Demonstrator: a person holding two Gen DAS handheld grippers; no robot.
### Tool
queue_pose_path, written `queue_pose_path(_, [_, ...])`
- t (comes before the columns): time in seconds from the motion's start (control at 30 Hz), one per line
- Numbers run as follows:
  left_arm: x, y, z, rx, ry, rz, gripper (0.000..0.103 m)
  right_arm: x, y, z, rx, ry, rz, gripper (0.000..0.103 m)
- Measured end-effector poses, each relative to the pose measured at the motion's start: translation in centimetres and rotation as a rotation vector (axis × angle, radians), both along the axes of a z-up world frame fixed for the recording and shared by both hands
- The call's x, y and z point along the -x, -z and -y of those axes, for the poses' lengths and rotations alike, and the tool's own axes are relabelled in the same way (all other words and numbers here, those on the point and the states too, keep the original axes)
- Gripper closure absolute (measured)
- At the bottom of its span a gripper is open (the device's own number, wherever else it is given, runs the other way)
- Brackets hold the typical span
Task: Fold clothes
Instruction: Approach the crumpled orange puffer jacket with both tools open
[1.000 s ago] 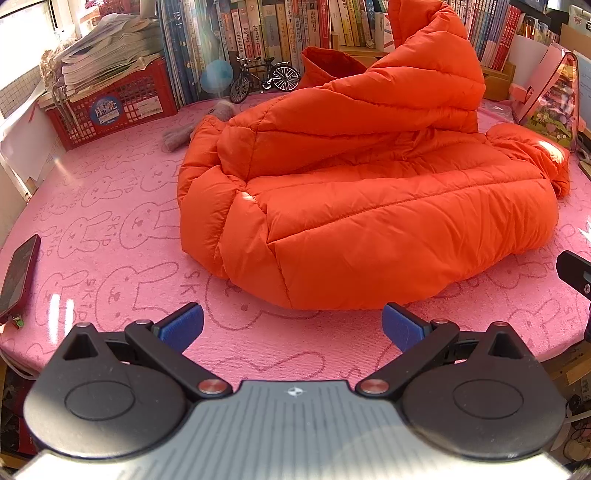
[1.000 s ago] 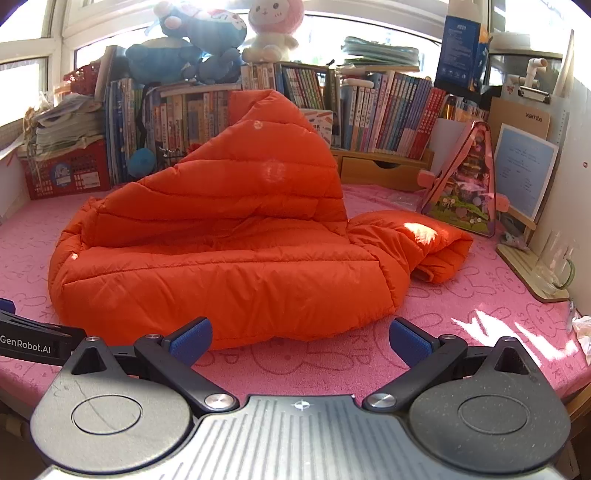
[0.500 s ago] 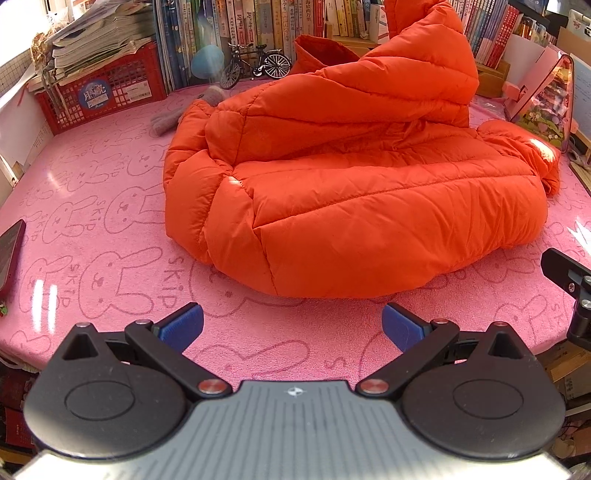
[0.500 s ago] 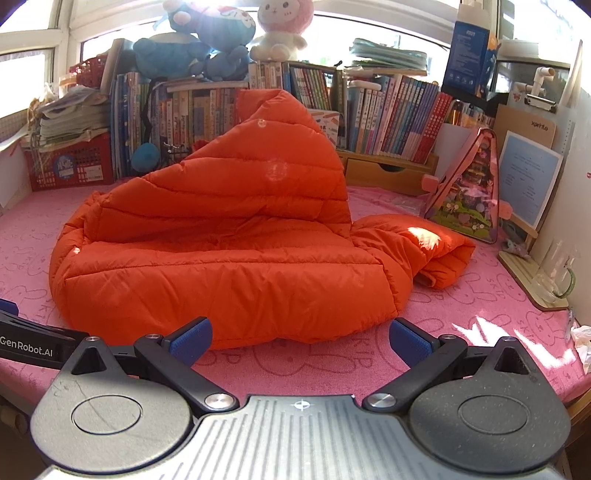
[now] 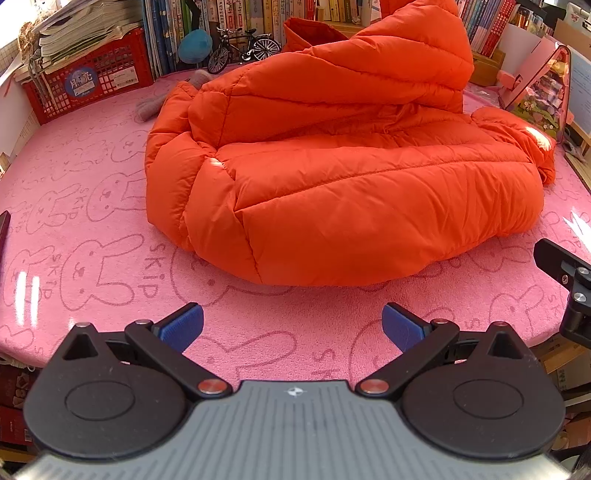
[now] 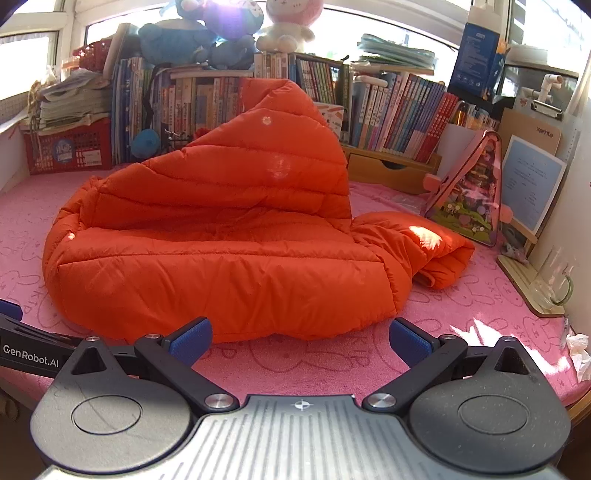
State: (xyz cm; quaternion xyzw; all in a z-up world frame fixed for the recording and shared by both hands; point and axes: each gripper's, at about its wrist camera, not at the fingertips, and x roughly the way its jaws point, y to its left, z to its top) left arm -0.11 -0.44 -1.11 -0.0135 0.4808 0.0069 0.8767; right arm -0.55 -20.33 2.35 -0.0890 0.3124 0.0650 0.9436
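Lying bunched in the middle of the pink tabletop (image 5: pixel 92 206): orange jacket (image 5: pixel 351 192), quilted and puffy, one part rising to a peak at the back and leaning toward the row of books (image 6: pixel 399 110). Trailing off to the right of the bulk: a sleeve (image 6: pixel 424 247), resting flat on the cloth and catching a patch of sunlight.

Hovering at the near edge of the tabletop, in front of the jacket: left gripper (image 5: pixel 291 326), fingers (image 5: pixel 183 325) spread wide, gripping nothing, blue pads facing each other and standing clear of the fabric. Hovering likewise before the jacket's front fold: right gripper (image 6: pixel 301 338), fingers (image 6: pixel 192 338) spread wide, gripping nothing, pads just short of the hem.

Standing along the back: red crate (image 5: pixel 85 81) holding stacked papers, at the left; model bicycle (image 5: pixel 243 48) before the books; plush toys (image 6: pixel 221 33) sitting on top of the books; triangular pink stand (image 6: pixel 469 192) at the right, near the sleeve. Lying behind the jacket's left end: small grey item (image 5: pixel 155 105), partly hidden, nature unclear.
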Motion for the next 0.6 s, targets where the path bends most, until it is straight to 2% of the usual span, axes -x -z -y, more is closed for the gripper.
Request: queue_pose_path(0.6, [-0.46,0.68,-0.76,0.006,-0.027,-0.020,0.000,-0.77,0.57,-0.58,0.043,-0.003,-0.022,0.000])
